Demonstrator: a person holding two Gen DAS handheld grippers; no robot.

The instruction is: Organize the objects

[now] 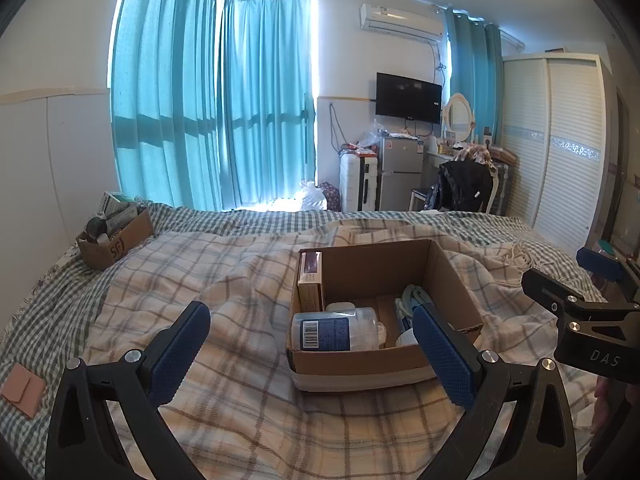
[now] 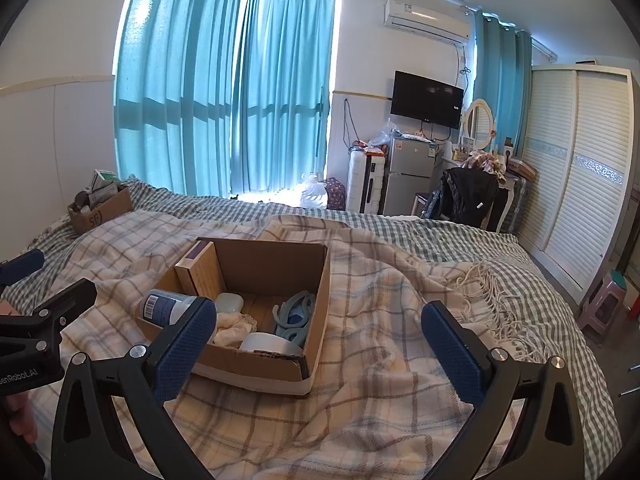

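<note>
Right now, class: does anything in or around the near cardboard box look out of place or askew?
Yes. The bottle lies on its side across the box corner, poking above the rim, and the blanket underneath is rumpled.

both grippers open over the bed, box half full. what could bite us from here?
1. The cardboard box sits on a rumpled plaid blanket; pushing down could tip it.
2. The clear bottle lies on its side against the near wall, so it may roll when gripped.
3. The left gripper and right gripper hang close together, so they could collide.
</note>
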